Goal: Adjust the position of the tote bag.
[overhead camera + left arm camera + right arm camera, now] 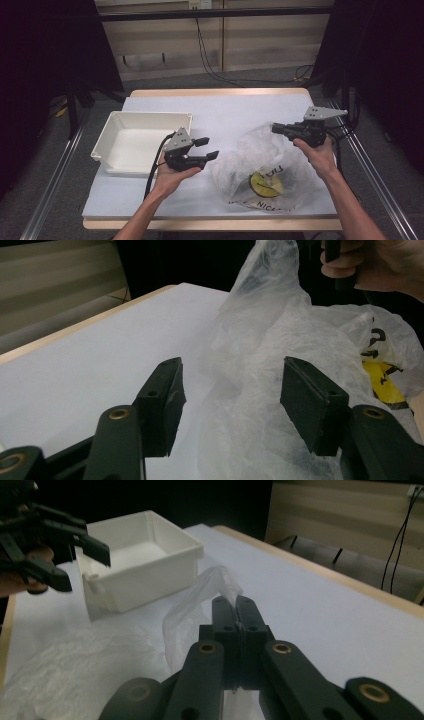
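One white-covered table with a pale wooden rim (220,107) carries everything here, and its far half, toward twelve o'clock, lies bare. At nine o'clock on it sits a single rectangular white plastic tray (107,131), open-topped, its left wall close to the table's left edge. The one crumpled clear plastic bag (260,167) spreads at about four o'clock, reaching nearly to the near rim; black lettering along its bottom reads "NICA", more letters higher up look like "OU" upside down, and the rest is too creased to read. A round yellow patch with black marks (265,185) shows through the film.

There are two grippers. The right gripper (235,611) is clamped tight on a pulled-up corner of the bag, jaws pressed together with film between them, lifted above the table at three o'clock. The left gripper (230,405) hovers between tray and bag, jaws spread wide apart and holding nothing, the bag's near folds just beyond its fingertips.
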{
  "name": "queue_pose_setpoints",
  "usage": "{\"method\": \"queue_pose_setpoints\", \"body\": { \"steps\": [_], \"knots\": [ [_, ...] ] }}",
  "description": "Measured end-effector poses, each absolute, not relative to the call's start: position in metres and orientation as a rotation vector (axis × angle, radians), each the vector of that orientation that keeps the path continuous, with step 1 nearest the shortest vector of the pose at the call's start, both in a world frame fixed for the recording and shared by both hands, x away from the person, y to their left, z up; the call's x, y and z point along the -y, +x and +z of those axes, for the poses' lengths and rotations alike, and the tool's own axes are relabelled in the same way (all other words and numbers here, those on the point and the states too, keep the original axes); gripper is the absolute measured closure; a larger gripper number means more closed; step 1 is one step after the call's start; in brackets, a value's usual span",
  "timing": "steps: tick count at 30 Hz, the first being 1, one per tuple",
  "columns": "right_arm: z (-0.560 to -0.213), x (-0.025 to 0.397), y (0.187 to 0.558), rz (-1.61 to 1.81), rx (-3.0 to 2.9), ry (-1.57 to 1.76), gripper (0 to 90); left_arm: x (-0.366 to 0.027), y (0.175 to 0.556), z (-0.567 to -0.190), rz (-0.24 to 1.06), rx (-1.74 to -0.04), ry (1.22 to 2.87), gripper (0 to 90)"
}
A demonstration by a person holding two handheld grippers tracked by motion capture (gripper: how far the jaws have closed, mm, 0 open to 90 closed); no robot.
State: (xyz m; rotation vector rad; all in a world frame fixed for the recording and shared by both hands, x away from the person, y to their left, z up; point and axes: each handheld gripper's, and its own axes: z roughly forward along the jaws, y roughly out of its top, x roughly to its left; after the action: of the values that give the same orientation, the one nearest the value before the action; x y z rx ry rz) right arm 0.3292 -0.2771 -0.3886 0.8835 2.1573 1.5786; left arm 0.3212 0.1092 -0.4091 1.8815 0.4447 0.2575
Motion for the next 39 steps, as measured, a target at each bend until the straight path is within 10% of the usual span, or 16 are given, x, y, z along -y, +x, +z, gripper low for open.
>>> {"method": "queue_pose_setpoints", "body": {
  "steps": [21, 39],
  "knots": [
    [-0.354, 0.244, 0.313, 1.768, -2.129, 0.713, 90.0, -0.059, 0.323, -0.387, 0.201, -0.307, 1.828, 38.3],
    [-0.335, 0.218, 0.311, 1.791, -2.151, 0.634, 90.0, -0.014, 0.337, -0.39, 0.17, -0.247, 1.843, 15.9]
  ]
}}
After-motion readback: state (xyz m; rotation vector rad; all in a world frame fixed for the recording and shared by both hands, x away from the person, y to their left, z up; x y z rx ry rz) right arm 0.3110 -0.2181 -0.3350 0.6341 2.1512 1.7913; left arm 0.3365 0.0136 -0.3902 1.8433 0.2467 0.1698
